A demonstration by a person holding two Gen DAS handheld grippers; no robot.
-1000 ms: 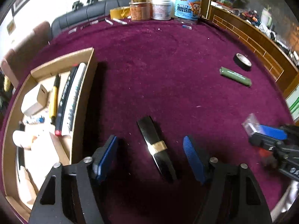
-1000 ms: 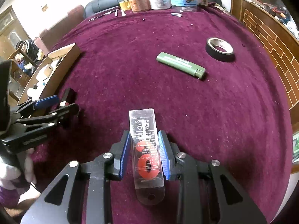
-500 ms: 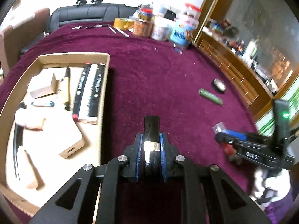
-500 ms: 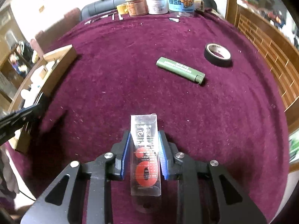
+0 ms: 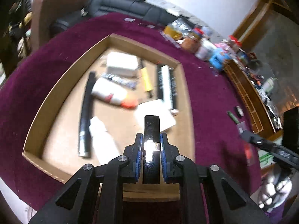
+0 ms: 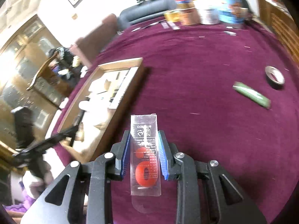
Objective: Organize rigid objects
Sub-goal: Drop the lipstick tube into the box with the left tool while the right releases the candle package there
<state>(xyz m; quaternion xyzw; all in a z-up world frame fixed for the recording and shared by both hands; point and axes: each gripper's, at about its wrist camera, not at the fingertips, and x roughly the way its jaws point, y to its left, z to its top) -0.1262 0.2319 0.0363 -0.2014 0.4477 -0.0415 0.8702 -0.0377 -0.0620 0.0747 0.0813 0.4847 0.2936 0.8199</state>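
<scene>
Two loads in transit: our left gripper [image 5: 151, 155] clamps the black bar [image 5: 151, 128] over the cardboard tray [image 5: 56, 95], the right gripper [image 6: 144, 155] clamps the clear packet [image 6: 145, 149], so next we lower and release

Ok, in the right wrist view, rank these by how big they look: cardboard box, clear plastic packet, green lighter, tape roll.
1. cardboard box
2. clear plastic packet, though it is held close to the camera, so its size is inflated
3. green lighter
4. tape roll, only a little smaller than the lighter

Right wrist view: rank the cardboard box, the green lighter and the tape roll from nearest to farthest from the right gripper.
From the right gripper:
1. Cardboard box, to the left, its near corner close beside the fingers.
2. Green lighter, ahead to the right on the cloth.
3. Tape roll, just beyond the lighter, far right.
</scene>
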